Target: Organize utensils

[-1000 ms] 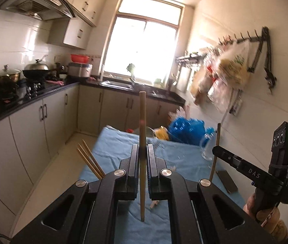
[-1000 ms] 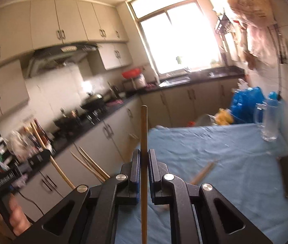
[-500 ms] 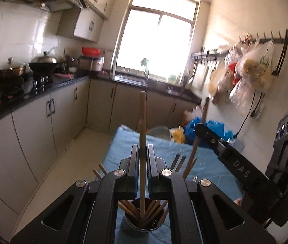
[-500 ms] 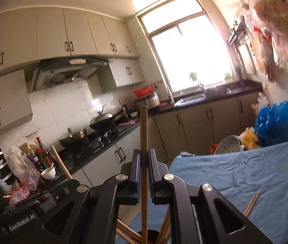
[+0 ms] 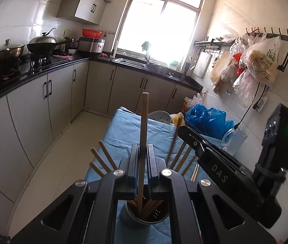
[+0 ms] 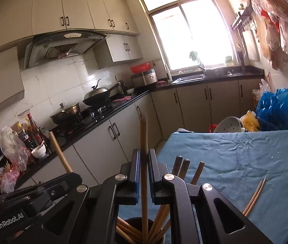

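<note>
My left gripper (image 5: 143, 150) is shut on a wooden chopstick (image 5: 144, 122) held upright, its lower end inside a grey perforated utensil cup (image 5: 144, 217) that holds several chopsticks. My right gripper (image 6: 143, 156) is shut on another upright chopstick (image 6: 143, 134), whose lower end dips into the same cup (image 6: 140, 231). In the left wrist view the right gripper (image 5: 186, 134) comes in from the right over the cup. In the right wrist view the left gripper's black body (image 6: 32, 193) sits at lower left. Two loose chopsticks (image 6: 254, 195) lie on the blue cloth (image 6: 225, 156) to the right.
The blue-clothed table (image 5: 123, 128) carries a glass mug (image 5: 233, 140), blue plastic bags (image 5: 205, 120) and a white colander (image 5: 160, 118) at its far end. Kitchen cabinets and a black counter (image 5: 32, 69) with pots run along the left. Bags hang on wall hooks (image 5: 262, 61).
Both grippers have come forward and lower over the utensil cup, which has entered view below them. The chopsticks' lower ends now reach into the cup. The right gripper has drawn close beside the left.
</note>
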The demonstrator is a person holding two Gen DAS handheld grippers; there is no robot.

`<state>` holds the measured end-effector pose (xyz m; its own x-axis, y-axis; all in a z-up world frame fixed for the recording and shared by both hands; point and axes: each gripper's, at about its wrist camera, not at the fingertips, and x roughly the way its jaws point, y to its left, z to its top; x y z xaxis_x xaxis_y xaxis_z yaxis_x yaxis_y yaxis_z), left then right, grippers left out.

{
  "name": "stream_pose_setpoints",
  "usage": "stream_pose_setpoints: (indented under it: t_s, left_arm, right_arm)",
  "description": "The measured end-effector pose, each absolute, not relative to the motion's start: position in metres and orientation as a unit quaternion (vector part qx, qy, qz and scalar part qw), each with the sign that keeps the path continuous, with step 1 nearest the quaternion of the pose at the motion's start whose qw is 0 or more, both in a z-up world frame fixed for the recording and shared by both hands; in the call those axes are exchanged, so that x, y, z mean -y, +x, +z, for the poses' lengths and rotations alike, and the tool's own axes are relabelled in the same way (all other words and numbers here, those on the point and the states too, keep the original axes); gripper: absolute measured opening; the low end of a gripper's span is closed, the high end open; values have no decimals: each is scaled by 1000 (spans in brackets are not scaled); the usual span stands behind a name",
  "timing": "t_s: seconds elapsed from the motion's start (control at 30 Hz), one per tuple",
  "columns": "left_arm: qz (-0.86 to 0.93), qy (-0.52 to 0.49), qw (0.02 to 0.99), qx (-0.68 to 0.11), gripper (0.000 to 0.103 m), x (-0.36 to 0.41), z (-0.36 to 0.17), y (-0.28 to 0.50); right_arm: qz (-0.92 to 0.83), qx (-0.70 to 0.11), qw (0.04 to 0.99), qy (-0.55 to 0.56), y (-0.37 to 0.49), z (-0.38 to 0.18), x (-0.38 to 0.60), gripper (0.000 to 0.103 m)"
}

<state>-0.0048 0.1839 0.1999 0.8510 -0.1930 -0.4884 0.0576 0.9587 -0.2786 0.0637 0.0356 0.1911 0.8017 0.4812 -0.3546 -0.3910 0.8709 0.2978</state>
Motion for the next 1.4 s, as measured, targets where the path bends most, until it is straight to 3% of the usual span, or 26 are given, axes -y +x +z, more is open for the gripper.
stream_pose_setpoints:
  t_s: [0.17,0.3,0.43,0.67,0.8,0.93,1.03,1.07,1.23,1.33,1.4]
  left_arm:
    - [-57,-123,957,-257,9,-186,203,-19]
    - [-47,-119,961,-246,29,-187,207,-35]
    - [-33,-110,964,-239,31,-186,209,-48]
    - [-45,-138,957,-251,37,-180,201,-80]
    - [-66,-149,953,-257,44,-163,185,-103]
    - [-97,-127,944,-289,44,-133,160,-113]
    - [-118,-86,940,-309,44,-110,142,-116]
    - [-122,-73,939,-313,44,-105,137,-117]
    - [-134,-35,934,-329,44,-87,119,-112]
    - [-136,-33,931,-336,44,-85,114,-104]
    - [-135,-35,930,-341,44,-85,110,-100]
  right_arm:
    - [232,-214,942,115,63,196,-29,10]
    - [229,-205,944,122,51,205,-16,27]
    - [219,-198,947,123,36,210,2,32]
    - [163,-214,955,124,7,193,64,49]
    - [126,-280,945,113,14,163,101,50]
    - [110,-378,914,101,47,116,120,49]
    - [98,-440,887,104,81,78,127,32]
    - [96,-457,877,113,94,66,128,32]
    - [70,-499,850,152,139,34,122,33]
    - [45,-499,858,115,153,37,108,33]
    - [29,-508,858,76,155,38,96,23]
